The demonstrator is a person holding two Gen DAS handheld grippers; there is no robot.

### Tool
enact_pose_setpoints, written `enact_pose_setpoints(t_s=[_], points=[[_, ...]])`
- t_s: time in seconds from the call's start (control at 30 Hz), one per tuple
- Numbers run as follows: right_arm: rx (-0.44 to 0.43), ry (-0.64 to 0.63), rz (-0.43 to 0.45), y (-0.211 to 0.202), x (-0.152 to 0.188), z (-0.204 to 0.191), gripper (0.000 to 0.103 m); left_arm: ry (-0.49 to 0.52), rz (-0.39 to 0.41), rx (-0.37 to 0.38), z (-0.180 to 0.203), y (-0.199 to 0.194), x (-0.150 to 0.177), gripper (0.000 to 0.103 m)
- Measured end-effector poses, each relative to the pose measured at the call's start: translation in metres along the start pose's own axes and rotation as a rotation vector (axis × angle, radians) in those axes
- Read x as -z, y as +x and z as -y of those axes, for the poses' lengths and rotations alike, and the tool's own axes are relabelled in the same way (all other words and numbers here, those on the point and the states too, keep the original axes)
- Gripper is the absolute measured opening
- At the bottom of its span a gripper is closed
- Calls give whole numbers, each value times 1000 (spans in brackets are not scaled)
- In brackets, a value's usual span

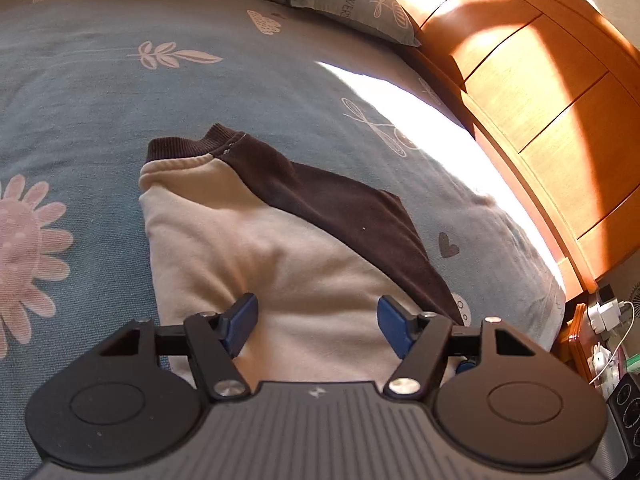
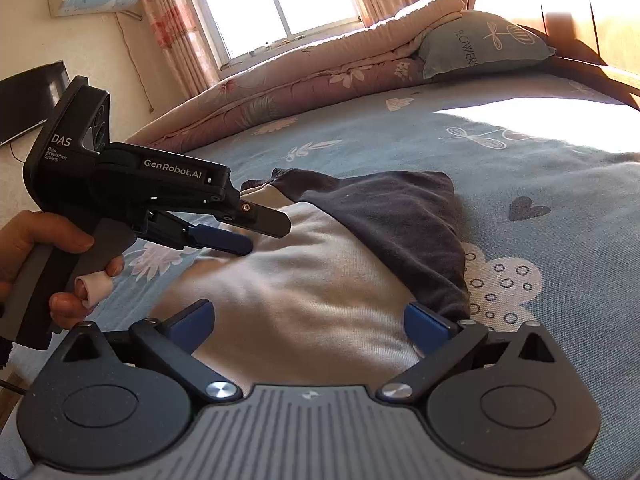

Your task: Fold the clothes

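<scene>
A folded sweatshirt (image 1: 248, 240), cream with a dark brown sleeve and ribbed collar, lies flat on the blue flowered bedsheet (image 1: 80, 92). My left gripper (image 1: 316, 312) hovers open over its near cream part, nothing between the blue pads (image 1: 240, 320). In the right wrist view the same sweatshirt (image 2: 320, 288) fills the middle. My right gripper (image 2: 308, 316) stands wide open just above its near edge, gripping nothing. The left gripper (image 2: 264, 236), held by a person's hand (image 2: 36, 240), points in from the left over the garment's left edge near the collar.
A grey-blue pillow (image 2: 480, 44) and a rolled pink quilt (image 2: 300, 80) lie at the far side of the bed. A wooden headboard (image 1: 540, 100) runs along the right. A nightstand with chargers and cables (image 1: 600, 328) sits beyond the bed's right edge.
</scene>
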State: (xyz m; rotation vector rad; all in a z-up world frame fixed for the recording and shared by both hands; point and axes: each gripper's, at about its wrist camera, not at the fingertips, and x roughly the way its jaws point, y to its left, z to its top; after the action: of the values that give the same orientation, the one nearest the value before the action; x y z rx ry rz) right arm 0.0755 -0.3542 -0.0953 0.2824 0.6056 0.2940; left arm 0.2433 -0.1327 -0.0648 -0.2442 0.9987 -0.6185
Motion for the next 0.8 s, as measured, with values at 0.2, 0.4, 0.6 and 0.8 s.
enact_pose_setpoints(t_s=[0.2,0.4,0.6,0.8], points=[[14,67,-3,-28,-11,5,103,64,63,-42,-22,15,-48,72],[72,86,0,-45,-12,5,103,-52,115,-143,-69,24,-86,65],[85,105,-7,-50,-11,10,103,-145,77,-74,-75,-3,-73,72],[71,127,-29,-43,-16,15,103,-199,-1,-42,-90,32,-67,72]])
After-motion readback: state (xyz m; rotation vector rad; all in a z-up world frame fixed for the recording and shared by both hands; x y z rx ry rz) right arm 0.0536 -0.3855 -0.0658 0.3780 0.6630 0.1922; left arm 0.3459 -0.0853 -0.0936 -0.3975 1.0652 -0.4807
